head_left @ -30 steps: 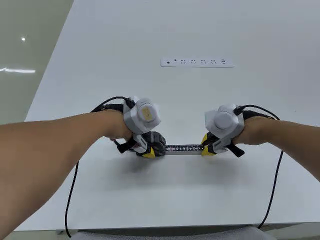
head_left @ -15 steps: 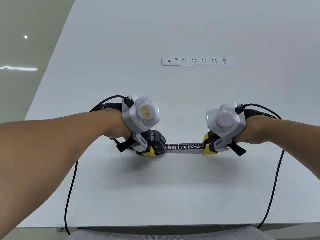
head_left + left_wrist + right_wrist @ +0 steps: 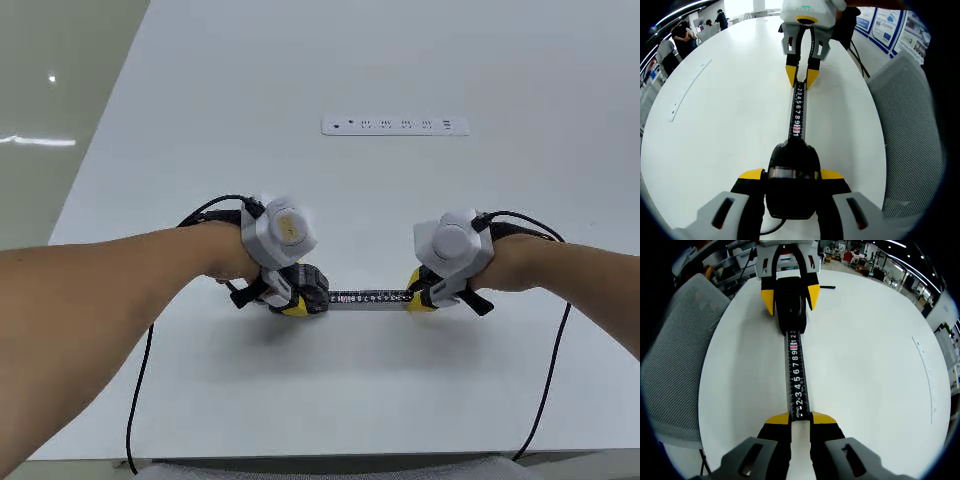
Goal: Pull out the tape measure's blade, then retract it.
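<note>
The left gripper (image 3: 297, 301) was clamped on the case (image 3: 313, 287) over the white surface (image 3: 400, 200). The right gripper (image 3: 415, 299) pinched the tip of the blade (image 3: 368, 296), stretched straight between them.

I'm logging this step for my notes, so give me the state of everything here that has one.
Tape measure case: held by the left claw.
Blade: partly pulled out, straight, numbers up, running to the right claw.
Left claw: shut on the tape measure case.
Right claw: shut on the blade's tip.
Power strip: flat on the table, apart from both claws.
</note>
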